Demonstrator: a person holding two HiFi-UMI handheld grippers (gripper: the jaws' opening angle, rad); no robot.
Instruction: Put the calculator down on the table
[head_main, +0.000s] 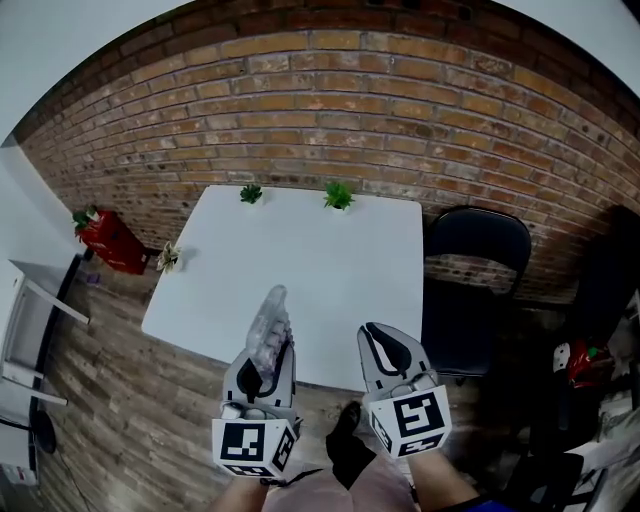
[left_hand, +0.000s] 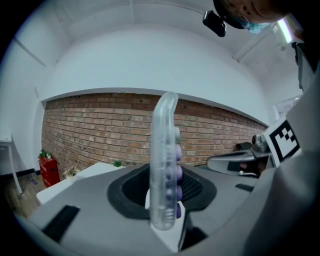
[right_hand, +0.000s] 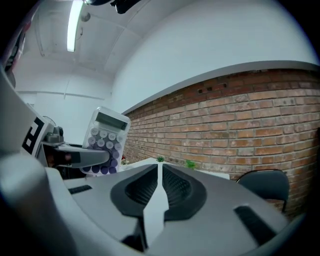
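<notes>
My left gripper (head_main: 272, 340) is shut on a clear-cased calculator (head_main: 270, 322) with purple keys. It stands on edge between the jaws in the left gripper view (left_hand: 165, 165), seen edge-on. From the right gripper view the calculator (right_hand: 103, 142) shows its key face and display, at the left. The right gripper (head_main: 385, 343) is shut with nothing between its jaws. Both grippers hover side by side just short of the near edge of the white table (head_main: 330, 270).
Two small green plants (head_main: 338, 196) (head_main: 251, 193) stand at the table's far edge against the brick wall. A black chair (head_main: 472, 270) sits to the table's right. A red object (head_main: 108, 238) and a small plant (head_main: 168, 257) stand on the floor at left.
</notes>
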